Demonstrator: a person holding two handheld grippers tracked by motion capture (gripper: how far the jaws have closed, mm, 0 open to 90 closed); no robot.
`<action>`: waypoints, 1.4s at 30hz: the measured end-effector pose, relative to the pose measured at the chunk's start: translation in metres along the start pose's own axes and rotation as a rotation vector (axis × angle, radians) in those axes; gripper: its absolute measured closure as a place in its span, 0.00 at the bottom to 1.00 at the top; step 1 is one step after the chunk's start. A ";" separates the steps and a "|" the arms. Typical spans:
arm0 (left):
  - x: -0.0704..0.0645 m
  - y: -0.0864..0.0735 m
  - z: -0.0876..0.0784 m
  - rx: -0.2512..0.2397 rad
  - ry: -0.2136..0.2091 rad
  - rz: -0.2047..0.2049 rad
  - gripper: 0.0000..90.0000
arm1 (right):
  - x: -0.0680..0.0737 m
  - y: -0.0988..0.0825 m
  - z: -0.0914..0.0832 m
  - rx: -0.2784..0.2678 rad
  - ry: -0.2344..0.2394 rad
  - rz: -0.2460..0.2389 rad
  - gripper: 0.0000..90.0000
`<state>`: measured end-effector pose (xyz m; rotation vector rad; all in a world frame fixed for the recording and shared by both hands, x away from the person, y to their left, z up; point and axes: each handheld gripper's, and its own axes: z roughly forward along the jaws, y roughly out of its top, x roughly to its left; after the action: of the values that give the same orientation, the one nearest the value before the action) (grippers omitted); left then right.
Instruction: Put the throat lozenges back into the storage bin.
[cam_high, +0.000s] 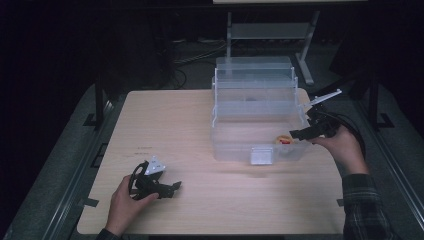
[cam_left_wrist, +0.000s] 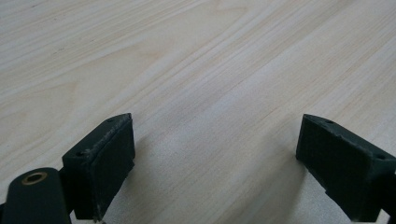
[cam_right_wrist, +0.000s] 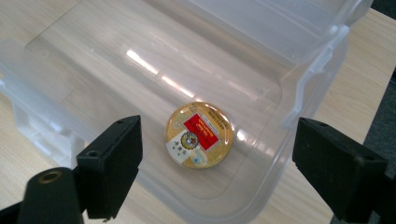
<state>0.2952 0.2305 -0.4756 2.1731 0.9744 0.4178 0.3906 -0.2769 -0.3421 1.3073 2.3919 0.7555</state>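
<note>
A clear plastic box (cam_high: 235, 147) stands open on the right half of the table, its lid (cam_high: 255, 67) tipped up behind it. A round gold tin with a red label (cam_high: 285, 140) lies flat on the box floor near the right front corner. My right gripper (cam_high: 300, 133) hovers over that corner, pointing into the box. In the right gripper view its jaws stand wide apart above the tin (cam_right_wrist: 199, 135), not touching it, with the box wall (cam_right_wrist: 299, 93) just beyond. My left gripper (cam_high: 172, 189) rests low at the table's front left, open (cam_left_wrist: 215, 123) over bare wood.
The light wooden table (cam_high: 170, 125) has open room left of the box. A white latch (cam_high: 261, 156) sits on the box's front wall. Beyond the far edge, a metal table frame (cam_high: 270, 30) and cables stand on a dark floor.
</note>
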 end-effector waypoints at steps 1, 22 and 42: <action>0.000 0.000 0.000 0.000 0.000 0.000 0.12 | 0.000 -0.002 -0.002 -0.007 -0.001 0.002 0.16; 0.000 0.000 0.000 -0.001 0.002 0.001 0.12 | 0.010 -0.050 -0.016 -0.067 -0.019 0.028 0.03; 0.000 -0.001 0.000 -0.003 0.006 -0.002 0.12 | 0.033 -0.108 0.007 -0.106 -0.031 0.080 0.02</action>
<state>0.2943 0.2306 -0.4758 2.1692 0.9786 0.4246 0.3031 -0.2951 -0.4113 1.3686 2.2544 0.8648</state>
